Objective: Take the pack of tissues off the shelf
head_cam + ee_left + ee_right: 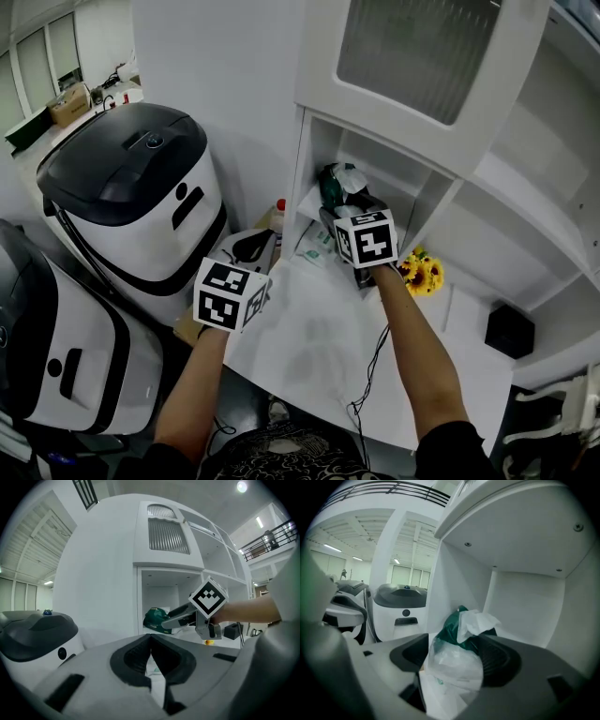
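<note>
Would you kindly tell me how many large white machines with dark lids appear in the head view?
2. One machine stands left of the shelf unit; the other machine is at the lower left edge. More may lie outside the frame.

Grey, black-padded fingers (133, 659), black-and-white marker cubes (228, 293), dark patterned shirt (281, 459)

Overhead; gripper views face shelf (302, 178).

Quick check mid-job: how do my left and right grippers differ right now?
The right gripper reaches into the shelf; the left gripper hangs beside the counter's edge. The right gripper's jaws are closed on the pack of tissues; the left gripper's jaws are together on nothing. Both carry a marker cube.
</note>
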The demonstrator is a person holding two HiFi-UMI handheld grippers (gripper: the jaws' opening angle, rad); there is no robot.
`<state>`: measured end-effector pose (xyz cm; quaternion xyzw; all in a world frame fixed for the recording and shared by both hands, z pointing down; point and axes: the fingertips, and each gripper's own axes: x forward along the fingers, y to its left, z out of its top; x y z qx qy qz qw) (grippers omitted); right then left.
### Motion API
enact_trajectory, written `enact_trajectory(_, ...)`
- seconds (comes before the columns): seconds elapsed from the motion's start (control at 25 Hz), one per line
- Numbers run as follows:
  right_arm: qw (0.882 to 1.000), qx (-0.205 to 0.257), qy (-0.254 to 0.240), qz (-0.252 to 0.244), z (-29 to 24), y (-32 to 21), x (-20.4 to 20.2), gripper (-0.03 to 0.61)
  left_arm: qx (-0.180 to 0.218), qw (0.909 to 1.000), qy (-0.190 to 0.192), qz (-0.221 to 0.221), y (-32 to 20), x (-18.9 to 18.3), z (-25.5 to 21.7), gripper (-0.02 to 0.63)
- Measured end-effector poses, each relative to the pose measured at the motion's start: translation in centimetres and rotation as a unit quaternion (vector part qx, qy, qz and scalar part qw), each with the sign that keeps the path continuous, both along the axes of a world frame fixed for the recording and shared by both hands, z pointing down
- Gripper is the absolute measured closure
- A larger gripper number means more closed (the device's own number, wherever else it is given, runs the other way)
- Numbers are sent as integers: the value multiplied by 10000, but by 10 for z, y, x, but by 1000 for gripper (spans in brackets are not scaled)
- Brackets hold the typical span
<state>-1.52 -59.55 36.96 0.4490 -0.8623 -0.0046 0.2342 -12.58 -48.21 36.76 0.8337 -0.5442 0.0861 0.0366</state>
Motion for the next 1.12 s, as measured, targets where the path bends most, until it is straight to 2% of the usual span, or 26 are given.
enact_trajectory(0.6, 9998, -139, 113, -77, 10, -2, 2, 339, -27, 9999, -45, 112, -12, 8, 3, 607)
enact_trajectory(0.96, 9998, -139, 86, -92, 9, 1, 3, 420, 15, 9999, -89, 124, -10, 6, -1, 607)
enact_trajectory(1.12, 9998, -130, 99, -95, 9, 4, 1, 477, 15, 9999, -104, 118, -6, 5, -2, 607)
